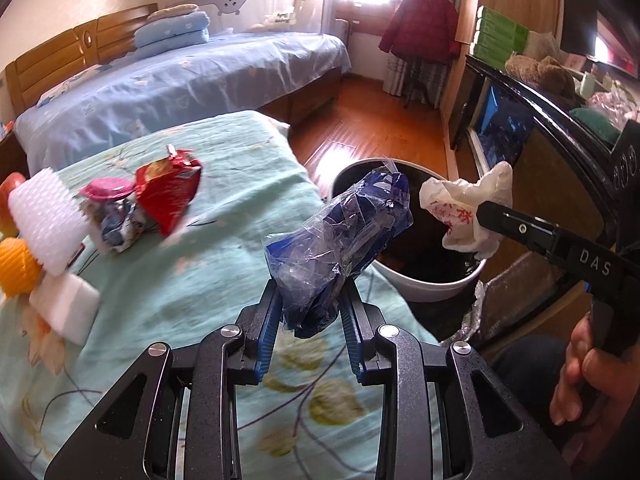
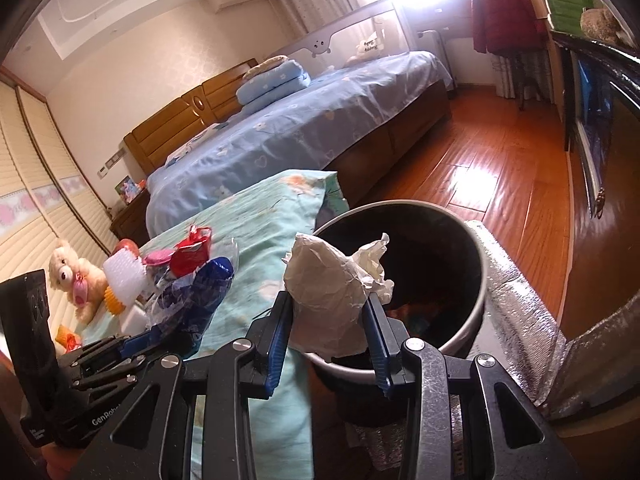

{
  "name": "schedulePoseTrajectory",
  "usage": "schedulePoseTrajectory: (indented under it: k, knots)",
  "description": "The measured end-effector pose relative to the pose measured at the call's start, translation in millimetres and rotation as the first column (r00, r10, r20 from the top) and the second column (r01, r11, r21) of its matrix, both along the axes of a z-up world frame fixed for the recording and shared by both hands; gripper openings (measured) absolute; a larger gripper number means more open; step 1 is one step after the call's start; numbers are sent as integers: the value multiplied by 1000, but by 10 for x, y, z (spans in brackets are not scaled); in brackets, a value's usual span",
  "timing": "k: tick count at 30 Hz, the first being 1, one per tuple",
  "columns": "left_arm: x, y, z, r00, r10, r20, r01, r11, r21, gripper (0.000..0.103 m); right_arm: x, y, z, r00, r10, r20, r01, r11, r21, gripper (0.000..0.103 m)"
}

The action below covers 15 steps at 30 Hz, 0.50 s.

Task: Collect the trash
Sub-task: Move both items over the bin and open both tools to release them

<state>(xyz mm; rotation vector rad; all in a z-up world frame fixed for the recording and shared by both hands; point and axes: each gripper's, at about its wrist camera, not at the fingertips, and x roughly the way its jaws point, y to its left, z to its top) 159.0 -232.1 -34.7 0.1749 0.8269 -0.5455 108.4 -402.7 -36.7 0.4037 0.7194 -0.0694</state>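
My left gripper [image 1: 313, 300] is shut on a crumpled blue and clear plastic wrapper [image 1: 344, 236], held above the green bedspread beside the bin's near rim. It also shows in the right wrist view [image 2: 196, 300]. My right gripper [image 2: 330, 304] is shut on a crumpled white plastic bag [image 2: 332, 284], held over the open bin [image 2: 478, 280]. In the left wrist view the bag [image 1: 464, 208] hangs over the bin [image 1: 432, 292]. A red snack wrapper [image 1: 168, 192] and a pink-lidded cup [image 1: 106, 190] lie on the bedspread.
White foam pieces [image 1: 46, 220], an orange ball [image 1: 14, 266] and a small patterned wrapper [image 1: 118, 226] lie at the bedspread's left. A teddy bear [image 2: 76, 280] sits further left. A dark cabinet [image 1: 560, 128] stands right of the bin. A silver foil mat [image 2: 520, 300] lies beside the bin.
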Motion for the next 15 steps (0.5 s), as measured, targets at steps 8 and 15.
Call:
schedulePoseTrajectory:
  k: [8, 15]
  knots:
    - [72, -206, -42, 1000, -22, -12, 22, 1000, 18, 28, 49, -192, -50, 1000, -24, -11, 24, 1000, -1, 37]
    - [202, -382, -75, 999, -34, -25, 35, 999, 32, 28, 170, -328, -115, 999, -38, -30, 38, 999, -2, 38]
